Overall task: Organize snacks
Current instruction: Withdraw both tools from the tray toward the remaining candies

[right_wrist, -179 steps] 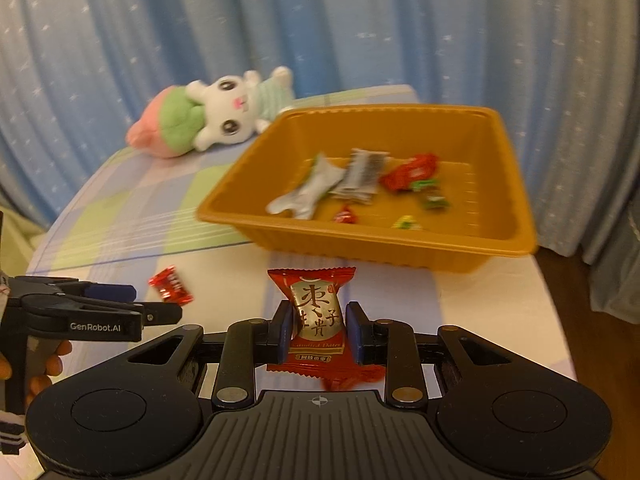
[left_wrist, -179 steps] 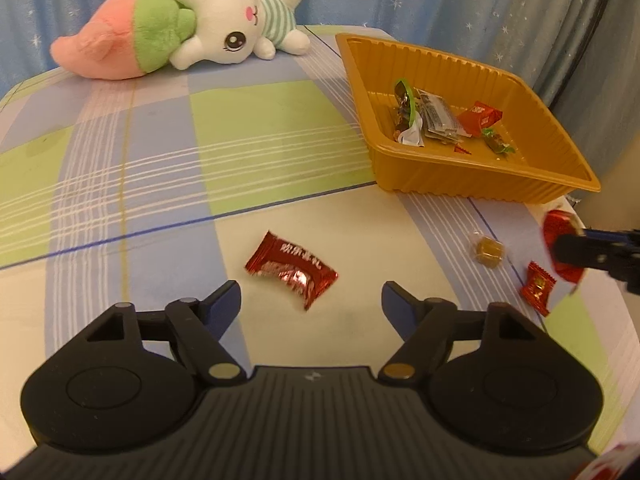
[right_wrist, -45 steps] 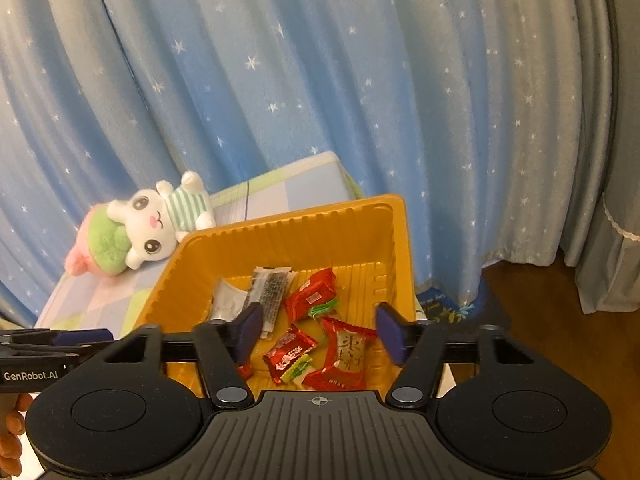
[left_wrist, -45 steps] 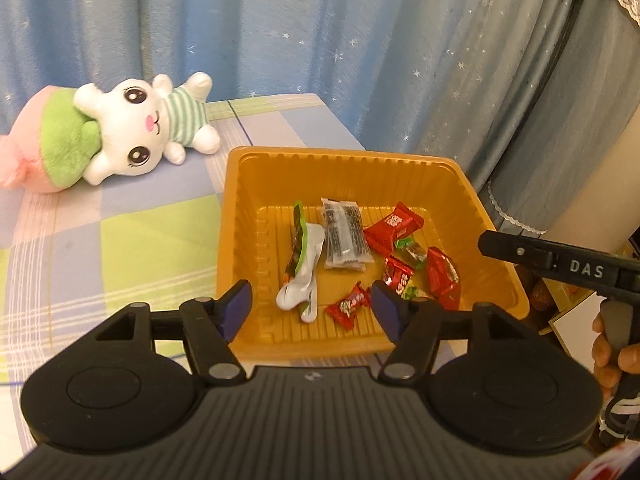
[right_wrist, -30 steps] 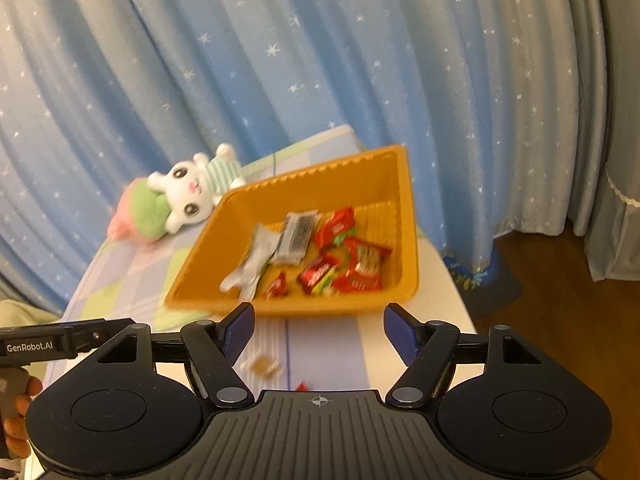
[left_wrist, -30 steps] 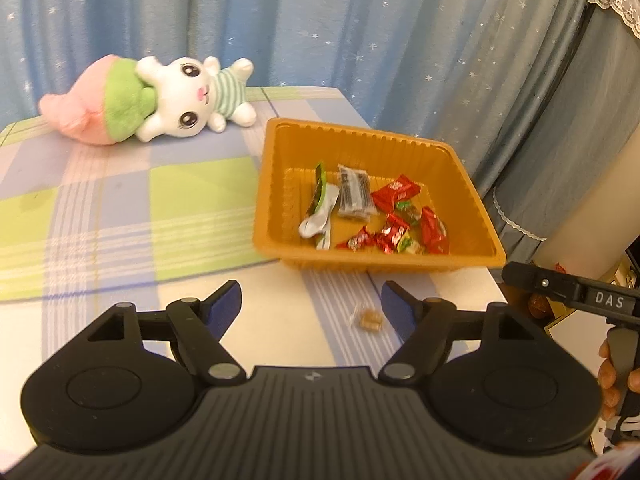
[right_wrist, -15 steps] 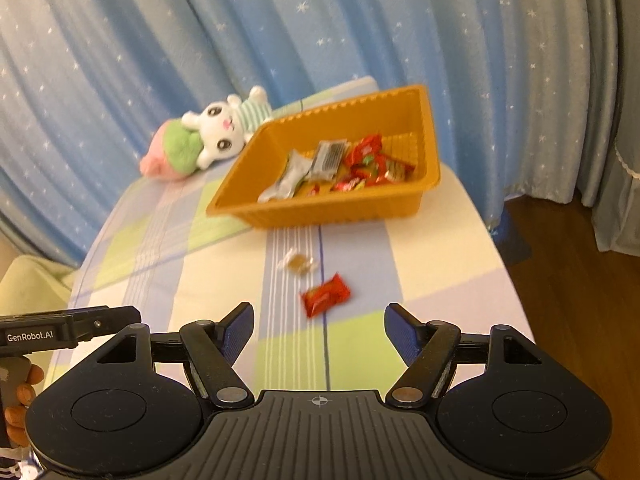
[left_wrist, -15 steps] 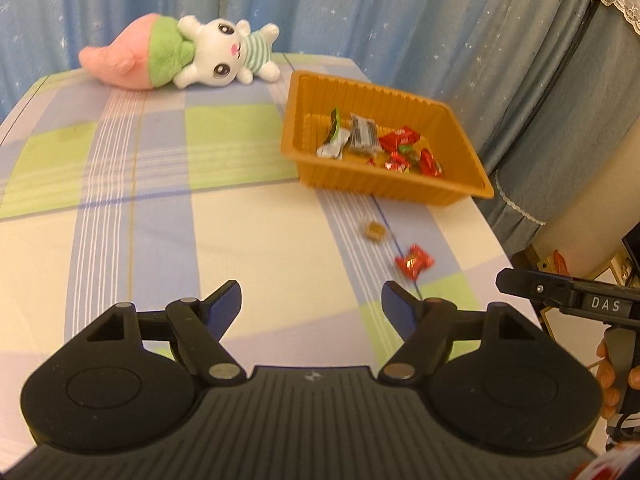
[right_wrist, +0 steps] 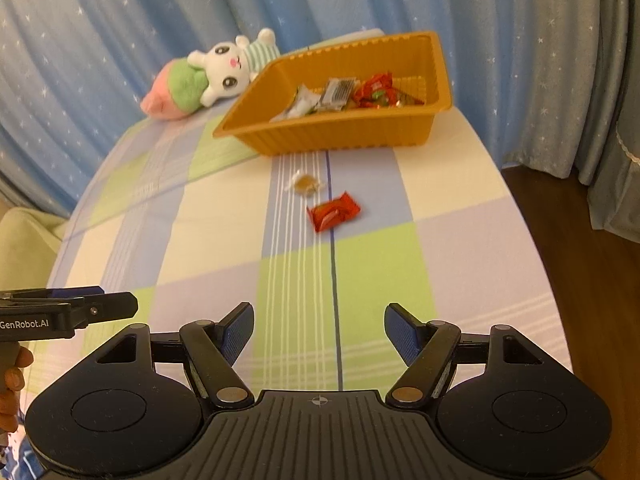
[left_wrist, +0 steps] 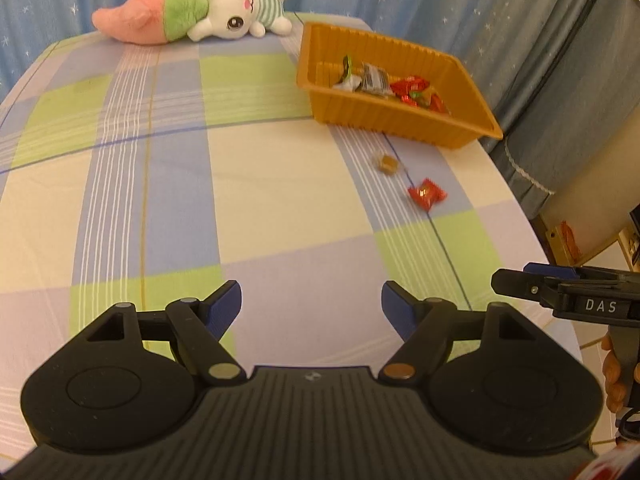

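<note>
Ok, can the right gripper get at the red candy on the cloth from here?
Probably yes: the right gripper is open and empty, and the red candy lies ahead of it on bare tablecloth, apart from the tray.

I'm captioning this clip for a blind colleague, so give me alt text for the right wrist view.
An open, empty right hand-held gripper hovers over a checked tablecloth where a red candy packet and a clear-wrapped brown candy lie loose, short of an orange tray that holds more wrapped snacks. A plush rabbit lies behind the tray against blue starred curtains.
</note>
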Motion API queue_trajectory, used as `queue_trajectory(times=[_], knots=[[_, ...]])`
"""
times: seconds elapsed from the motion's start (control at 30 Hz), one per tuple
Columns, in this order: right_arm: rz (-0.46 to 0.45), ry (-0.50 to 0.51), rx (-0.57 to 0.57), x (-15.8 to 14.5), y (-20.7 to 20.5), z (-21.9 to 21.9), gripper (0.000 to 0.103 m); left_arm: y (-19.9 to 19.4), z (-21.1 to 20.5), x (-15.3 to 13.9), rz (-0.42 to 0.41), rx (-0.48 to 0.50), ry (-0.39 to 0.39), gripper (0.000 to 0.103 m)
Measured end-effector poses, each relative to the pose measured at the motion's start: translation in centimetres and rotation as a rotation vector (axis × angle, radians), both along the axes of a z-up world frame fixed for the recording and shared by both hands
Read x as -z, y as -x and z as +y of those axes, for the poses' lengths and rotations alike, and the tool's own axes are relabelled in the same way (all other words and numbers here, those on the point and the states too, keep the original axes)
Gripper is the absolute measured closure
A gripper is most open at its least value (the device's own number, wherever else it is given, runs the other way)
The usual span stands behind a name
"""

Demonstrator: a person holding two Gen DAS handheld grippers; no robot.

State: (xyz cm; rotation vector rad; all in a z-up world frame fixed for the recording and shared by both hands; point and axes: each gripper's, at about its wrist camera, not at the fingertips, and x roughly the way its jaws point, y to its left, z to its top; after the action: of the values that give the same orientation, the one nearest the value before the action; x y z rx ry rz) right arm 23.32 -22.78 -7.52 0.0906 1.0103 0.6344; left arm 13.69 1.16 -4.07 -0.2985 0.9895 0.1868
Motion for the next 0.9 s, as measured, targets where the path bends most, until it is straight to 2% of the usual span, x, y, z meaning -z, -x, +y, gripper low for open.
queue_trajectory(times=[0.43, 0.73, 0.9], knots=[[0.056, 0.052, -0.048, 1.5, 2.0, 1.5, 0.031, 0.9, -0.6, 1.1, 0.055, 0.023, 0.002, 0.028], [0.066, 0.081, -0.068, 1.9, 2.4, 2.5, 0.031, 1.3, -0.4, 1.8, 0.099, 0.012, 0.023, 0.028], [0.066, 0.090, -0.074, 2.0, 2.5, 2.9, 0.031, 1.6, -0.2, 1.8, 0.097, 0.013, 0.019, 0.028]])
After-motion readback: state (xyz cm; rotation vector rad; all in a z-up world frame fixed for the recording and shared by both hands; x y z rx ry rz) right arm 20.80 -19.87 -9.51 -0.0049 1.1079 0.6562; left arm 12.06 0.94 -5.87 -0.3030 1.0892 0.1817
